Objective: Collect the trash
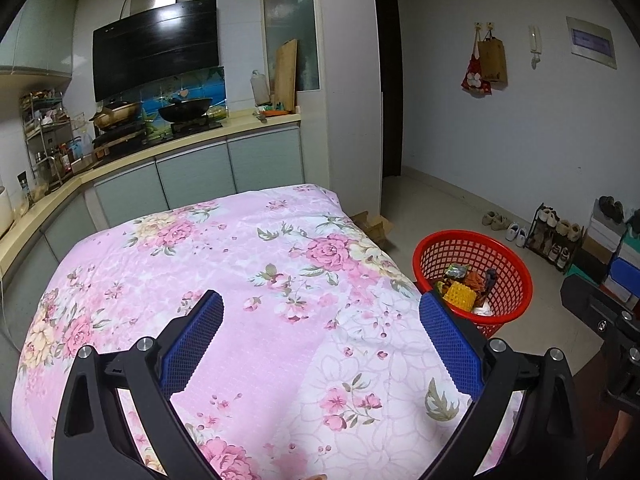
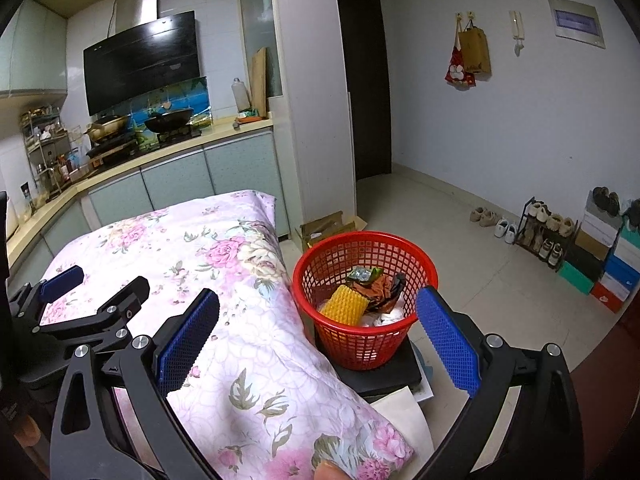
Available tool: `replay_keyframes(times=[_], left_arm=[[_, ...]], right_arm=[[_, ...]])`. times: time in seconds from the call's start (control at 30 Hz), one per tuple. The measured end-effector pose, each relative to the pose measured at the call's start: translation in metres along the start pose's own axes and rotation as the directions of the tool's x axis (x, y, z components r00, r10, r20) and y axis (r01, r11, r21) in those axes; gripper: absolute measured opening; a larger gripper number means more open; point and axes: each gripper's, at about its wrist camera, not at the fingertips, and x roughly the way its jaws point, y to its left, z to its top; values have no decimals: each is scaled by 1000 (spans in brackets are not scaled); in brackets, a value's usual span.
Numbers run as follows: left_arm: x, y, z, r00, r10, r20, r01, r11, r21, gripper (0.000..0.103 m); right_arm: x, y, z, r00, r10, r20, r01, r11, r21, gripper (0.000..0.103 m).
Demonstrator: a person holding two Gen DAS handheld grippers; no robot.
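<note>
Both grippers – left gripper, right gripper – fingers wide, empty | only right view shows black stand under basket

Home kitchen, range hood, wok on stove, probably an entryway with shoe rack

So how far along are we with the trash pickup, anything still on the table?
Mostly done, it seems. The red basket beside the table already holds trash: a yellow ridged piece, crumpled wrappers and white scraps. Nothing is in hand: the left claw and right claw are both open and empty. The floral cloth shows no loose trash in either view, so little looks left.
</note>
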Motion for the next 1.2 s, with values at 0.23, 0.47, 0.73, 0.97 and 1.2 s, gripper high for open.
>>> replay_keyframes(times=[0.23,0.47,0.73,0.97,1.2], left_arm=[[0,-2,0,1000,1,0,-1,1000,3,95],[0,-2,0,1000,-2,-4,2,1000,0,95],[1,-3,-1,1000,-1,-2,1,1000,1,95],[1,-3,0,1000,-2,-3,2,1000,1,95],[2,-5,-3,1000,-4,-4,4,1000,7,95]], right_arm=[[0,-2,-1,1000,1,-2,-1,1000,3,96],[1,-3,-1,1000,3,-5,-3,1000,4,96],[1,-4,-1,1000,3,-6,-3,1000,5,96],[1,-4,-1,1000,5,-7,-5,1000,5,96],[1,-4,-2,1000,4,-8,-4,1000,6,96]])
